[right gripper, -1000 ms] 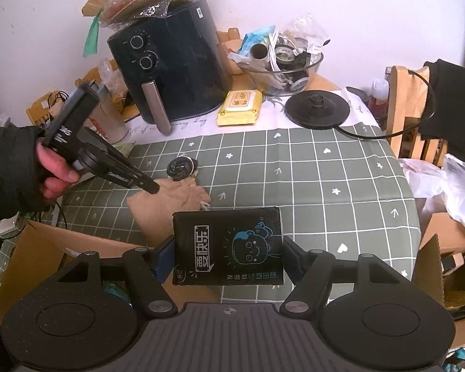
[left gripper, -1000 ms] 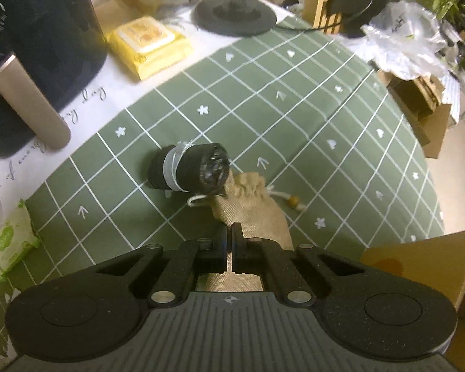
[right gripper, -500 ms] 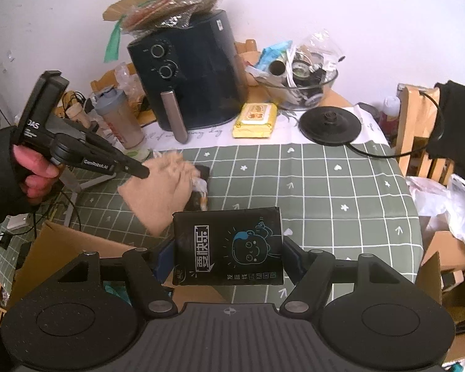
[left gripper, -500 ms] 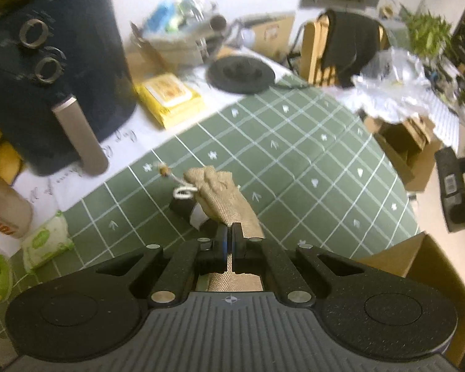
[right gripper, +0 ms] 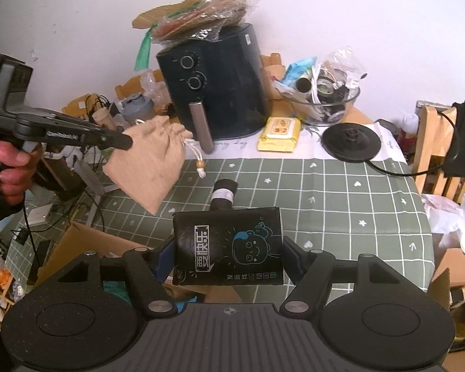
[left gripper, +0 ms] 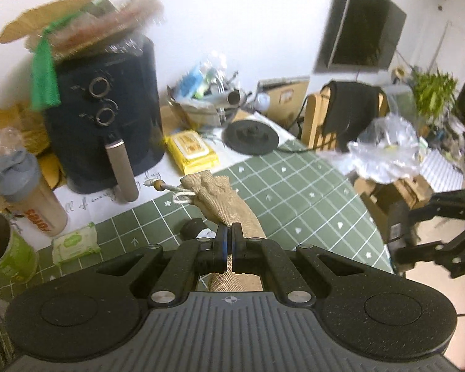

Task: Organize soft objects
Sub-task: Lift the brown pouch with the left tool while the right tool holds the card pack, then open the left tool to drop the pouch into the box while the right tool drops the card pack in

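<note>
My left gripper [left gripper: 232,231] is shut on a tan burlap drawstring pouch [left gripper: 223,200] and holds it in the air above the table; in the right wrist view the pouch [right gripper: 148,162] hangs from the left gripper [right gripper: 125,141] at the table's left edge. My right gripper [right gripper: 228,248] is shut on a black tissue pack [right gripper: 228,246] with a blue cartoon face, held over the table's near edge. A black roll with white tape [right gripper: 223,193] lies on the green checked cloth [right gripper: 325,198]; in the left wrist view the roll [left gripper: 193,228] is mostly hidden.
A black air fryer [right gripper: 214,83], a yellow wipes pack [right gripper: 280,133], a kettle base [right gripper: 350,142] and a cluttered glass bowl [right gripper: 322,102] stand at the back. An open cardboard box [right gripper: 86,245] sits below the near left edge. A green wipes pack [left gripper: 76,243] lies by the bottles.
My left gripper has lifted the burlap pouch off the cloth and up to the left, away from the black roll. My right gripper still holds the tissue pack.
</note>
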Available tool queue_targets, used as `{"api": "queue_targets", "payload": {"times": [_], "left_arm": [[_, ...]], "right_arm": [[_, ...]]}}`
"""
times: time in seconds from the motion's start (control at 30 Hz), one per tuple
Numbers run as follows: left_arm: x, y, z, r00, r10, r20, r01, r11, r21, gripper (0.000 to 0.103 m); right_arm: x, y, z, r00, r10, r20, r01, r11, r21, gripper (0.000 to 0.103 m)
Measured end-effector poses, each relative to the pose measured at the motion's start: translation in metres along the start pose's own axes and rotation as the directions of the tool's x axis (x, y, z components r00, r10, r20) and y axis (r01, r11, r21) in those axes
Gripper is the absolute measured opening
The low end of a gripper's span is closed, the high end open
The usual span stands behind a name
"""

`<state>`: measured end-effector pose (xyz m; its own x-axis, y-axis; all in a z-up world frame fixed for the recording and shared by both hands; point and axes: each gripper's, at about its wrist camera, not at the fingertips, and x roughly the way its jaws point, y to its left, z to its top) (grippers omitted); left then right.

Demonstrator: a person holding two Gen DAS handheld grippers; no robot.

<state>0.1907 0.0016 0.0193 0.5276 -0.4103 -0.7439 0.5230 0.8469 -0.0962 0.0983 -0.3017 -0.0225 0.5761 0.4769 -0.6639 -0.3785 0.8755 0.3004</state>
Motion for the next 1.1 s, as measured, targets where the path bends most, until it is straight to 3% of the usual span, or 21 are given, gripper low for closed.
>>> {"api": "queue_targets", "payload": {"times": [0.43,0.8,0.93,1.03,1.1], "left_arm": [[-0.059,-0.023,-0.031,0.999,0.026,0.044,-0.023,0.997,-0.073,0.002],[-0.09,-0.045,-0.058,0.998,-0.032,0.058,0.039,0.991,-0.13,0.002],[-0.087,-0.048,-0.077,0.999,-0.043,0.027,0.047,0.984,-0.169,0.003],[-0.073,-0.049,-0.097,0.998,0.012,-0.058,-0.023,0.983,-0.183,0.009],[-0.06,-0.048,-0.114,0.99,0.043,-0.134,-0.069,0.978,-0.199,0.03]], "right_arm": [[-0.013,0.014,-0.007,0.997,0.067,0.024,-0.066,0.997,-0.039,0.072],[-0.026,0.023,-0.013,0.995,0.101,0.029,-0.098,0.993,-0.065,0.072],[-0.029,0.025,-0.016,0.993,0.111,0.025,-0.109,0.991,-0.072,0.072],[-0.029,0.027,-0.02,0.993,0.12,0.016,-0.119,0.99,-0.075,0.072],[-0.029,0.028,-0.024,0.992,0.127,0.008,-0.126,0.989,-0.077,0.072]]}}
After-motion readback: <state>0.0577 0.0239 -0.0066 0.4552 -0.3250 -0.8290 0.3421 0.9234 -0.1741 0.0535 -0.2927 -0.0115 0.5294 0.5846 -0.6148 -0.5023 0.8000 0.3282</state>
